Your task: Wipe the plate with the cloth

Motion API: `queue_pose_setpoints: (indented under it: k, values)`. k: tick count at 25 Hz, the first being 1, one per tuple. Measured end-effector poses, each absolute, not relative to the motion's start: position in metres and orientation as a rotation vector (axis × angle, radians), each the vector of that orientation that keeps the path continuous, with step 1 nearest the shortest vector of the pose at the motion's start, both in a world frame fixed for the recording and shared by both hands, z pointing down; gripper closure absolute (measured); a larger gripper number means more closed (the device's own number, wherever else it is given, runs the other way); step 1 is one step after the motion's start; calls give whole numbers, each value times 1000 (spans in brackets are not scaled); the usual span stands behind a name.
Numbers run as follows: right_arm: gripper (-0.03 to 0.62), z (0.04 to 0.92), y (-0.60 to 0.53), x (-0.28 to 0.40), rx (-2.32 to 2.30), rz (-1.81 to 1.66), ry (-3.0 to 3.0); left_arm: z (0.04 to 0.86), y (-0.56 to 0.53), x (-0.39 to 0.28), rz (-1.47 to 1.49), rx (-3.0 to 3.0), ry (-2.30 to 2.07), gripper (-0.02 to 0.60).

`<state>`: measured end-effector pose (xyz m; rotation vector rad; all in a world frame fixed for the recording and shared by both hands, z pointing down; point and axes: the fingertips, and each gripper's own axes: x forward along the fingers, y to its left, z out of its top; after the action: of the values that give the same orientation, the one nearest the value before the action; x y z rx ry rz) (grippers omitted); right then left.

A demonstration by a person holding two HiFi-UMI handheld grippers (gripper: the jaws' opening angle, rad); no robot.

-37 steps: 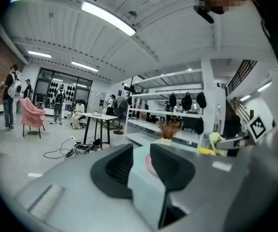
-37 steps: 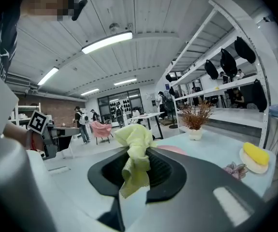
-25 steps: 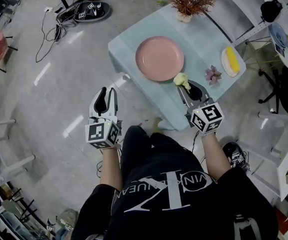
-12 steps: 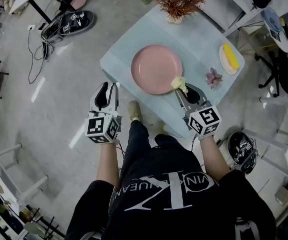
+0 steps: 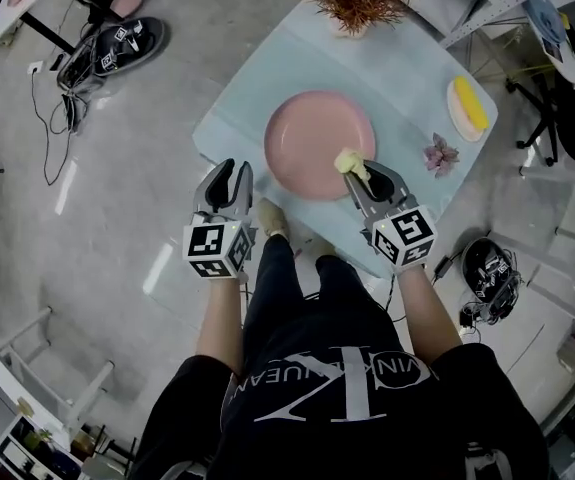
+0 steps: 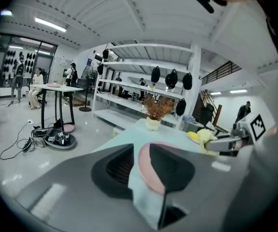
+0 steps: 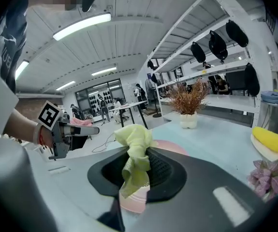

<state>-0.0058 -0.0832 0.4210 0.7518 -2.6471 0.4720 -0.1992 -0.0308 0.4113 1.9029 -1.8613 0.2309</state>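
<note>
Clearly, the right gripper point(image 5: 359, 175) pinched the yellow cloth point(image 5: 347, 161) at the pink plate's point(image 5: 319, 145) 4 o'clock rim. The left gripper point(image 5: 226, 183), at 8 o'clock, stood parted and empty. Unsteadied, the plate might skid toward the table point(image 5: 407, 78) edge under wiping pressure.

right gripper point(image 5: 361, 174) moved the cloth point(image 5: 347, 160) from just off the plate point(image 5: 307, 138) rim at 5 o'clock to over the plate, inside the rim at 4 o'clock. left gripper point(image 5: 233, 172) moved from well off the table point(image 5: 407, 63) to its edge, 8 o'clock of plate
</note>
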Motion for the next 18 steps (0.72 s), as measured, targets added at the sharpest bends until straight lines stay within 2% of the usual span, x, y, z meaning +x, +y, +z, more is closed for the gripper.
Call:
queue_pose_setpoints:
  k: [18]
  values:
    - [516, 515, -110, -65, 704, 464, -2411, 517, -85, -193, 385, 1886, -1577, 581]
